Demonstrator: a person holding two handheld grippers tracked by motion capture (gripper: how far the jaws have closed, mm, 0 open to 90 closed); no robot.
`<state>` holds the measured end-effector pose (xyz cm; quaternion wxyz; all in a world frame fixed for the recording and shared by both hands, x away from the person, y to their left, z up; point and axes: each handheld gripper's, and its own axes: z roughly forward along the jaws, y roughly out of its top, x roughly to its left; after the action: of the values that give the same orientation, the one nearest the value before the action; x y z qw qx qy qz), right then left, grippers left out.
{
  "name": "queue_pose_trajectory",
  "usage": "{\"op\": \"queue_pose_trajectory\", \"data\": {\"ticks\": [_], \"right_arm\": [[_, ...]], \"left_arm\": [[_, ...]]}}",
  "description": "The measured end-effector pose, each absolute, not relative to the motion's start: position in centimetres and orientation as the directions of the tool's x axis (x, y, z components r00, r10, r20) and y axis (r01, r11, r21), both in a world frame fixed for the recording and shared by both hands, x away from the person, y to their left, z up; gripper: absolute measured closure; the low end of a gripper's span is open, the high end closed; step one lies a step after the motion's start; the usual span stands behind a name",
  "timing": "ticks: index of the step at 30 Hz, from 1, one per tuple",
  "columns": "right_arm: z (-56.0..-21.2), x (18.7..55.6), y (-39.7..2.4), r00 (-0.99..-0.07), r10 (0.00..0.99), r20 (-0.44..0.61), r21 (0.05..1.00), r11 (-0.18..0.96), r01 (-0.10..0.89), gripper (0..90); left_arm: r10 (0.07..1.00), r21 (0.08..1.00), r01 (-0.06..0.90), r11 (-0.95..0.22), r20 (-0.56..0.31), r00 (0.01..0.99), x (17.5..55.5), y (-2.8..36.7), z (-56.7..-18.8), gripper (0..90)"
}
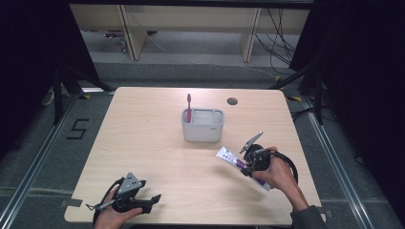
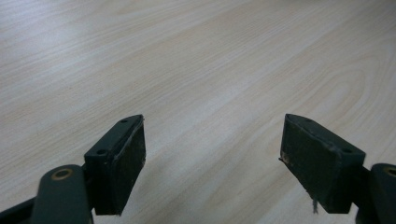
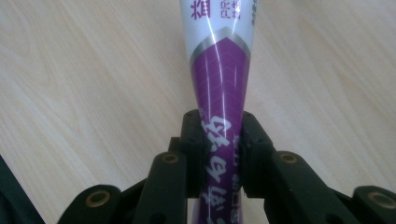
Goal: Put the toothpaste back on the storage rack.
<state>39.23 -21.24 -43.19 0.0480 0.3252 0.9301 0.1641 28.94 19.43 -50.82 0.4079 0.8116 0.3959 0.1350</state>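
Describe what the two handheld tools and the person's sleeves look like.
Both tools are black. The left tool carries a grey three-cornered plate with dark holes, and a black cable loops behind it. Its flat pads have frayed edges. The right tool has brass-coloured pivot pins and a thick black cable loop. A dark grey sleeve covers the right forearm.

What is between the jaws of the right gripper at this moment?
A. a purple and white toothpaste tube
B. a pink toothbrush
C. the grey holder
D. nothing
A: in the right gripper view the jaws of the right gripper press on both sides of the purple and white toothpaste tube, while the pink toothbrush stands in the grey holder.
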Motion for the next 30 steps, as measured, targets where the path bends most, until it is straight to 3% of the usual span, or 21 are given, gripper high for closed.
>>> {"op": "queue_pose_trajectory", "data": {"ticks": [17,18,30], "right_arm": [[-38.7,39.8,-21.4,-0.743,0.663,0.089,0.593,0.564,0.574,75.5],[-38.8,40.2,-21.5,-0.770,0.636,0.055,0.624,0.580,0.524,75.5],[-36.7,42.7,-19.5,-0.769,0.632,0.092,0.731,0.482,0.484,75.5]], "left_arm": [[0.757,0.774,0.540,-0.332,-0.123,0.642,29.0,19.5,-50.9,21.9],[0.754,0.771,0.539,-0.338,-0.121,0.645,29.0,19.5,-50.9,21.9],[0.758,0.768,0.545,-0.336,-0.123,0.641,29.1,19.5,-50.9,21.9]]}}
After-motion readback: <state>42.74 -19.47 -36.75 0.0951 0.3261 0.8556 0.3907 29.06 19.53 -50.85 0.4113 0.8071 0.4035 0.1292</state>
